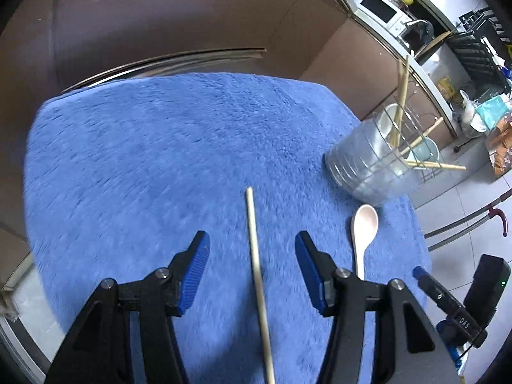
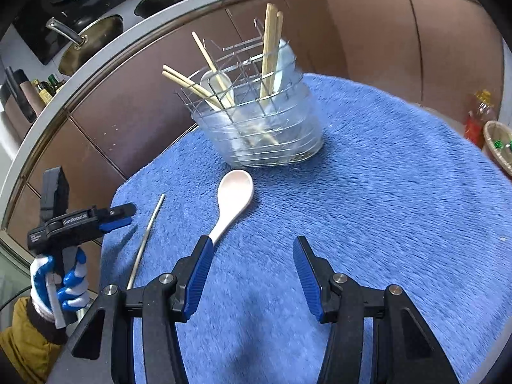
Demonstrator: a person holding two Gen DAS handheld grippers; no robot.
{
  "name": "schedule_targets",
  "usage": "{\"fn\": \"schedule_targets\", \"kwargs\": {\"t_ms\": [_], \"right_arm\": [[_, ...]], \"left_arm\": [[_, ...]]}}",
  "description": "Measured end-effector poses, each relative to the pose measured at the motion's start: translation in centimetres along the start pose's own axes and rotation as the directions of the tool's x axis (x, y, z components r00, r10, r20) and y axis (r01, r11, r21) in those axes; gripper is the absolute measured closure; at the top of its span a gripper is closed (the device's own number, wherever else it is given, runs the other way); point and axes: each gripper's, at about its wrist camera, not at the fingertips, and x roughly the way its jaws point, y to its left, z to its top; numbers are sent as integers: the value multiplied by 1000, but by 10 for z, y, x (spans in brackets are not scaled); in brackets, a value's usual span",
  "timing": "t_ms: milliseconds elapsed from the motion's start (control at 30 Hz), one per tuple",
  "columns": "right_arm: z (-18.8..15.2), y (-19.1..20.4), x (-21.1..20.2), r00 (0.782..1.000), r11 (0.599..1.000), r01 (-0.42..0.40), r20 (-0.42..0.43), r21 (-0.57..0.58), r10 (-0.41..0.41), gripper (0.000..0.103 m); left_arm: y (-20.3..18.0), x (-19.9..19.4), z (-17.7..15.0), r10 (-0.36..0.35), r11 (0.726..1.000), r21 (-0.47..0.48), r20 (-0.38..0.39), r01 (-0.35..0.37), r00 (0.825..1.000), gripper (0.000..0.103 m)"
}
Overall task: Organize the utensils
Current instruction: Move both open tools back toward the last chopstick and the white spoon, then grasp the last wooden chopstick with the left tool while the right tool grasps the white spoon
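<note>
Two hand-held grippers above a blue mat [image 1: 160, 160] that covers the bench. Landmark: the wire holder [image 2: 259, 128], standing upright on the mat and containing several chopsticks and pale spoons. A spoon [image 2: 235, 192] lies flat on the mat just in front of the holder, bowl toward it, handle pointing away. A single chopstick [image 1: 257, 272] lies on the mat beside the spoon, farther from the holder and apart from the spoon. Left gripper [image 1: 252, 252]: jaws spread, empty, straddling the chopstick without touching it. Right gripper [image 2: 252, 256]: jaws spread, empty; the spoon's handle end lies beside its left finger [image 2: 200, 275]. In the right wrist view, a gloved hand [image 2: 60, 284] holds the left gripper.
</note>
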Motion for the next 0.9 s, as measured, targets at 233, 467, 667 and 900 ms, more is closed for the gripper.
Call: {"fn": "schedule_targets", "kwargs": {"t_ms": [233, 467, 667, 900], "right_arm": [[20, -3, 30, 998, 999, -47, -45, 26, 48, 59], [42, -5, 59, 994, 998, -59, -88, 30, 61, 65], [51, -8, 88, 990, 998, -47, -133, 36, 51, 79], [43, 0, 74, 996, 999, -29, -86, -16, 27, 96]], "left_arm": [[-15, 38, 16, 17, 999, 42, -112, -12, 994, 79], [-23, 54, 26, 68, 996, 72, -166, -57, 984, 85], [-26, 57, 22, 95, 993, 88, -132, -84, 987, 92], [-24, 50, 14, 110, 991, 90, -74, -104, 991, 99]]}}
